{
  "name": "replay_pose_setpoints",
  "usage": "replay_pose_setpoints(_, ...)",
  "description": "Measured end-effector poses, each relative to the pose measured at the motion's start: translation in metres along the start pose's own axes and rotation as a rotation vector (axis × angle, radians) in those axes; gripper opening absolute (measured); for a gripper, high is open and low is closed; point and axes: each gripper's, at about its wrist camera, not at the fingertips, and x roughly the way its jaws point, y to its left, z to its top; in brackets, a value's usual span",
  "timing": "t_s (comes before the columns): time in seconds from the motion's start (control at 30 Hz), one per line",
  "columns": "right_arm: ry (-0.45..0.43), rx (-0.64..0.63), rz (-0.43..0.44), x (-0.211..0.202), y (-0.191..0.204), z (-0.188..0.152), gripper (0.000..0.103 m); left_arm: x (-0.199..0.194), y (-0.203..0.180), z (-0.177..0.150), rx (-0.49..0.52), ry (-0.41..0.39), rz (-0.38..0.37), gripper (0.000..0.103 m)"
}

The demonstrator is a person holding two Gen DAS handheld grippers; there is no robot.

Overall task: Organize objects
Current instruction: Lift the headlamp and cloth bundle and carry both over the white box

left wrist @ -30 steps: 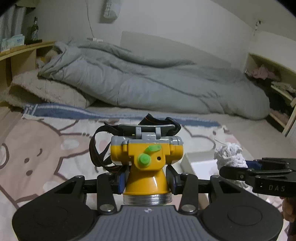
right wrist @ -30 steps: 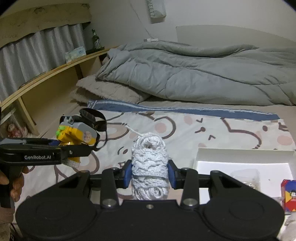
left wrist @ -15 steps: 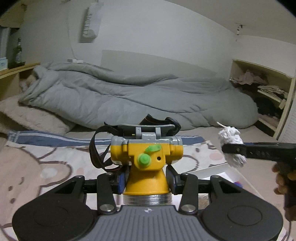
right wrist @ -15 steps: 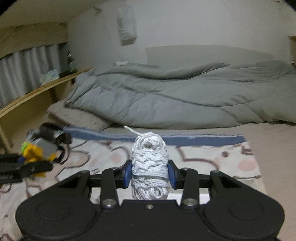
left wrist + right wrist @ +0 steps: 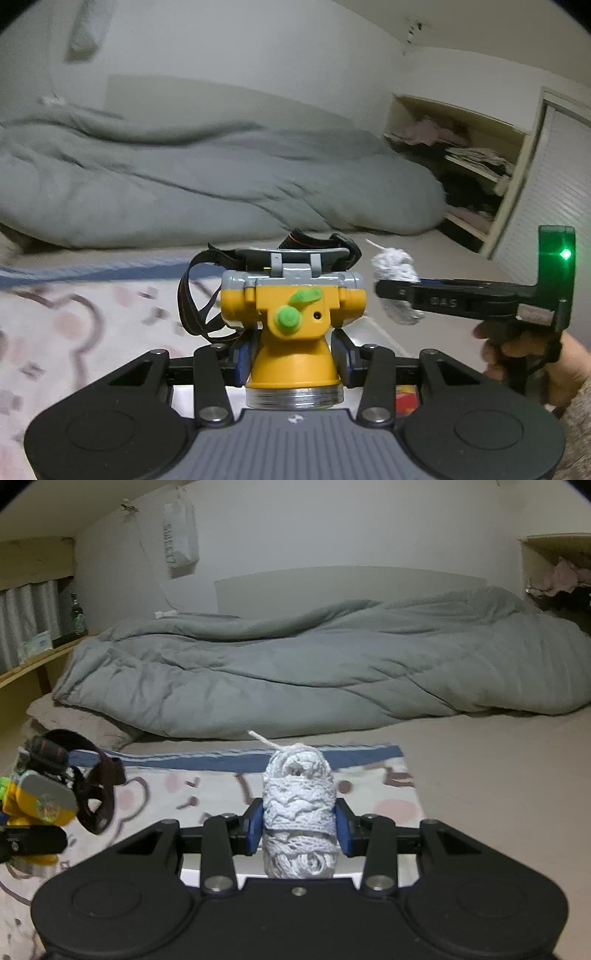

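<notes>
The yellow headlamp (image 5: 291, 325) is clamped in the left tool (image 5: 291, 360) and the ball of white string (image 5: 299, 812) in the right tool (image 5: 299, 825), both carried above the patterned blanket (image 5: 207, 794); lowering into a container is judged next.

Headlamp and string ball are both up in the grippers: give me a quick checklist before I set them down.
1. Left gripper clamped on the yellow headlamp: ok, pads press its cone from both sides.
2. Right gripper clamped on the white string ball: ok.
3. Headlamp strap free of the gripper: ok, it hangs loose to one side.
4. Loose string end: ok, it sticks up clear of the pads.
5. White box under the grippers: cannot tell, only slivers of its edge show.
6. The two grippers apart: ok, a gap shows in both views.
</notes>
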Motion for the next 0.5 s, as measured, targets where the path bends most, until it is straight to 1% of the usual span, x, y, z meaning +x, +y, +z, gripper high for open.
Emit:
replay_pose_setpoints(0.1,0.003,0.029,-0.021,0.002,-0.023,-0.006,0.04,0.032,-0.013,-0.003,-0.031,0.037,-0.055,0.045)
replay_pose_setpoints(0.23,0.013,0.068,-0.044,0.006,-0.047,-0.014,0.04,0.076,-0.029,-0.01,-0.054,0.096,-0.098,0.045)
replay_pose_setpoints(0.33,0.019,0.097,-0.056,0.008,-0.061,-0.019,0.04,0.11,-0.035,-0.02,-0.113,0.155,-0.133,0.045)
replay_pose_setpoints(0.4,0.022,0.106,-0.07,0.009,-0.068,-0.02,0.04,0.128,-0.038,-0.028,-0.149,0.19,-0.161,0.045)
replay_pose_setpoints(0.5,0.023,0.118,-0.069,0.014,-0.075,-0.022,0.04,0.153,-0.04,-0.038,-0.198,0.24,-0.195,0.045)
